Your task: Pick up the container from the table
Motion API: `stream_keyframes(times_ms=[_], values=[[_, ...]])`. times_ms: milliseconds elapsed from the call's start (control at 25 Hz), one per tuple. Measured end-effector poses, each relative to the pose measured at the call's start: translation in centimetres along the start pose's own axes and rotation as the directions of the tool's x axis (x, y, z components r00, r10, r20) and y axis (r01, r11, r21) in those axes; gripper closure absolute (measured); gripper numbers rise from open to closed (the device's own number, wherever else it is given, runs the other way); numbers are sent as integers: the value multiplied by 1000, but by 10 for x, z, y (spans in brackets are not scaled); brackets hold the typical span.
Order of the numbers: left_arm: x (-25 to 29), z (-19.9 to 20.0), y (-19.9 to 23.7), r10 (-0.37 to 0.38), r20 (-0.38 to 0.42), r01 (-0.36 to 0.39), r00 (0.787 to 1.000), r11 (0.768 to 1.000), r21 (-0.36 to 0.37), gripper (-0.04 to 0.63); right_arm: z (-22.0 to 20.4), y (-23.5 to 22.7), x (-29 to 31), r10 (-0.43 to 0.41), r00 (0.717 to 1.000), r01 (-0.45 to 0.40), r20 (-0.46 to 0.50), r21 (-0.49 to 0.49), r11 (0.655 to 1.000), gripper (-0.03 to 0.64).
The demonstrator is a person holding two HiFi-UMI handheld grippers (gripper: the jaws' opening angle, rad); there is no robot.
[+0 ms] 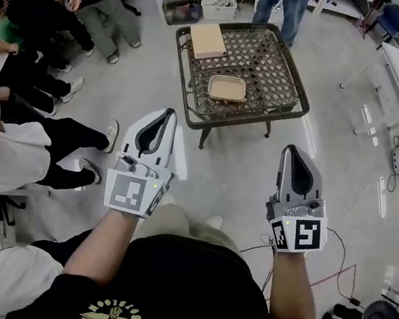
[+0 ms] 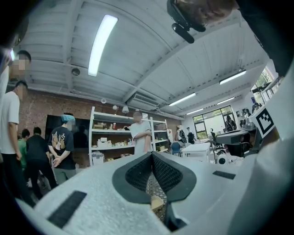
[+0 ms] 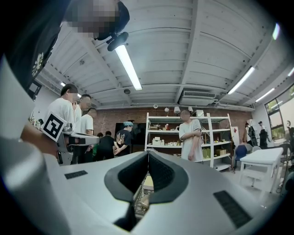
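Tan container [image 1: 227,88] on lattice surface [image 1: 272,73] lies at 12 o'clock, well apart from left gripper [image 1: 167,114], seemingly nearer, and right gripper [image 1: 290,151], both fingers closed, empty.

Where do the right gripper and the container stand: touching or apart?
Apart. Head view: the right gripper hangs over floor, clear of the container on the table.
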State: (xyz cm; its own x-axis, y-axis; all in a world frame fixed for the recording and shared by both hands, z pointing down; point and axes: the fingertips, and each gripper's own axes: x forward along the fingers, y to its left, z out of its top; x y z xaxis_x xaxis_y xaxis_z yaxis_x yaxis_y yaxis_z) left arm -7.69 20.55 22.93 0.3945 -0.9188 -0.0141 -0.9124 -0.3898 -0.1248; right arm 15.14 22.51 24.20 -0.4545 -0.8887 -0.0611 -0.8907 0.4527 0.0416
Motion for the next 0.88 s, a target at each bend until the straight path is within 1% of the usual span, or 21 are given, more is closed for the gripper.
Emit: stream_keyframes(times_ms=[200,440,640,760,880], values=[[6,-2,0,-4,-12,4,1000,1000,23,586,-5,-6,9,2,1000,-2,2,20,1000,606],[29,-8,21,-6,-13,6,1000,1000,25,586,-7,-9,40,14,1000,-14,7,8,1000,606],[66,-24,53,-20,-21,20,1000,1000,1,586,-16,-9,88,16,1000,-16,-4,2,1000,606],[91,-37,73,-36,-42,35,998,999,-19,586,-22,-10,117,1,1000,-1,-17,7,1000,606],[115,-43,90,-53,-55,51,997,998,-37,586,-28,-16,146,-19,999,19,-26,10,1000,606]])
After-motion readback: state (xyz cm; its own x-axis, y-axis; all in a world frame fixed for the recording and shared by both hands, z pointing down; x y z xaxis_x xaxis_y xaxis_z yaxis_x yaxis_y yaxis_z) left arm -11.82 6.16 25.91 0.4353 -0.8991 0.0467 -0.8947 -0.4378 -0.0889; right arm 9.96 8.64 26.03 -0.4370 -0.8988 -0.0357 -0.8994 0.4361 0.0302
